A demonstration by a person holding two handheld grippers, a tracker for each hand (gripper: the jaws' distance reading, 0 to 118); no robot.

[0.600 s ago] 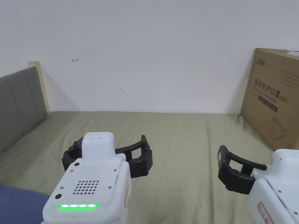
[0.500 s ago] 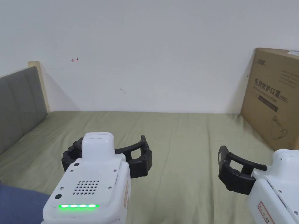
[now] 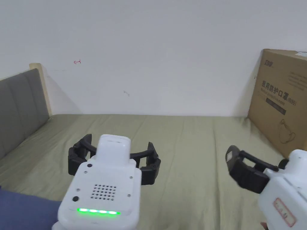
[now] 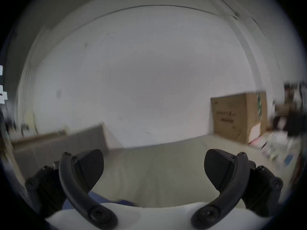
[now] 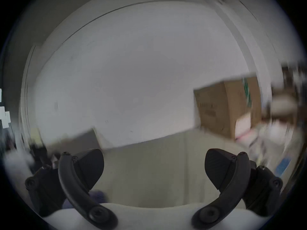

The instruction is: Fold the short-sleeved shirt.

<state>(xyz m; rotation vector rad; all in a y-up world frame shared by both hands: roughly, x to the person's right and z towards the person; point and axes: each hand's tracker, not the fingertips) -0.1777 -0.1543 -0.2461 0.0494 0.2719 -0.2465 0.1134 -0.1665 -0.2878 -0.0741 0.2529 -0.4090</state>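
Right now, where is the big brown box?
In the head view, the cardboard box stands at the far right on the green bed, leaning against the white wall.

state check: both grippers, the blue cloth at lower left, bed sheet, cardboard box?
left gripper: jaws open, holding nothing, above the sheet
right gripper: jaws open, holding nothing
blue cloth: lying on the bed at the near left edge, not gripped; mostly cut off, fold state cannot be told
bed sheet: spread, lightly creased
cardboard box: closed, standing on the bed by the wall

The head view looks down over the bed (image 3: 186,143); both gripper views, low, share the wall (image 4: 149,76) and cardboard box (image 5: 221,110).
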